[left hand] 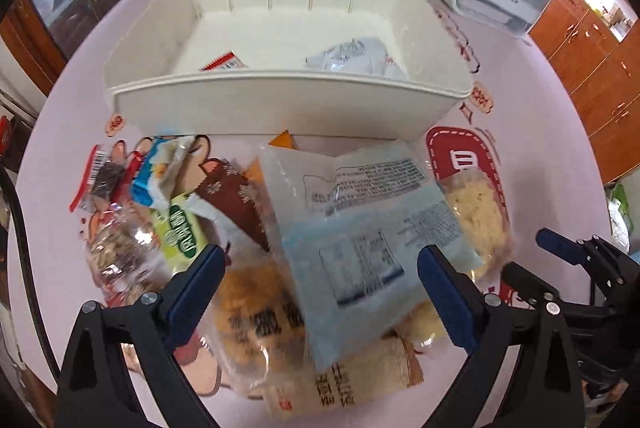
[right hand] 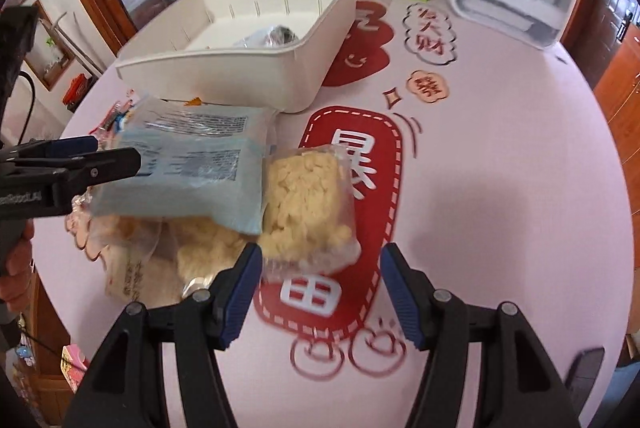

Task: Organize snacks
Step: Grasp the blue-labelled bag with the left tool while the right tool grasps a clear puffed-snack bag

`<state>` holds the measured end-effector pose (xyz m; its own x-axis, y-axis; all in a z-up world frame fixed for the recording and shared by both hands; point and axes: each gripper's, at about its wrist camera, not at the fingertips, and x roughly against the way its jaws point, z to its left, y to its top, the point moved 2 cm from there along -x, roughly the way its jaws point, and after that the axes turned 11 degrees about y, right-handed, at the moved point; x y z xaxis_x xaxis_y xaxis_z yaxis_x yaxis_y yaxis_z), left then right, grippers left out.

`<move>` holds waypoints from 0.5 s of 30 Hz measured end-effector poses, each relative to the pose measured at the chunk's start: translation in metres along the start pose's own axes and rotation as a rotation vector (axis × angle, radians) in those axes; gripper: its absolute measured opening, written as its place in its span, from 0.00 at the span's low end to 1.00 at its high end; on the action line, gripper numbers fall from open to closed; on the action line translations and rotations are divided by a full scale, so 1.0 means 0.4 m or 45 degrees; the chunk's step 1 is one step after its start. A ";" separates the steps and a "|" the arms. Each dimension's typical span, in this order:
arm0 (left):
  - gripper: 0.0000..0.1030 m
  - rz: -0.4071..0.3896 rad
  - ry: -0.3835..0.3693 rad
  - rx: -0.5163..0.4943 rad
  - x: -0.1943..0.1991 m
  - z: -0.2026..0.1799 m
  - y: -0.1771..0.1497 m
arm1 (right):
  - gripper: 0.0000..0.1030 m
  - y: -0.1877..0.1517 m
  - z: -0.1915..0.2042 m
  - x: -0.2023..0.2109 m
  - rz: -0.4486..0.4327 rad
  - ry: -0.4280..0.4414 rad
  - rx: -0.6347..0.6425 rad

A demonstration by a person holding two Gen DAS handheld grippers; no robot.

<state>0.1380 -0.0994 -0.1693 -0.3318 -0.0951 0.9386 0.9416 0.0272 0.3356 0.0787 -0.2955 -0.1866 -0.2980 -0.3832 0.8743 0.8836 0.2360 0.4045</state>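
1. Two packets already lie inside the bin point(left hand: 280, 84), which stands on the table point(left hand: 520, 148) beyond the pile: a white one point(left hand: 352, 56) toward its right wall and a red-edged one point(left hand: 222, 62) toward its left.
2. Most snacks remain heaped against the bin's near wall, the blue pack point(left hand: 360, 228) on top, the flake bag point(right hand: 308, 204) at the heap's right edge, and the green bar point(left hand: 182, 232) and brown pouch point(left hand: 236, 200) to the left.
3. Left gripper point(left hand: 320, 268) is spread wide astride the blue pack, not touching it; right gripper point(right hand: 320, 268) is spread too, just short of the flake bag.
4. Risk, as I judge it: the blue pack is slick and overlaps others, so a shallow pinch could slip or drag a neighbour along.
5. Only the right view shows the left gripper from the side, reaching over the heap; only the left view shows the small packets to the heap's left.
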 end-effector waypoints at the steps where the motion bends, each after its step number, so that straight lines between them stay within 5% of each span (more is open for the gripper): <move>1: 0.94 0.012 0.001 -0.001 -0.012 -0.004 0.006 | 0.60 0.008 -0.002 -0.019 0.013 -0.004 -0.001; 10: 0.94 0.100 -0.091 -0.045 -0.086 -0.046 0.045 | 0.61 0.042 0.007 -0.117 0.089 -0.016 0.043; 15: 0.94 0.101 -0.056 -0.109 -0.104 -0.087 0.045 | 0.62 0.042 0.007 -0.149 0.128 -0.049 0.054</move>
<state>0.1708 -0.1296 -0.2052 -0.2565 -0.0524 0.9651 0.9658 -0.0521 0.2539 0.1103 -0.2663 -0.2311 -0.2227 -0.3209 0.9205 0.8939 0.3096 0.3242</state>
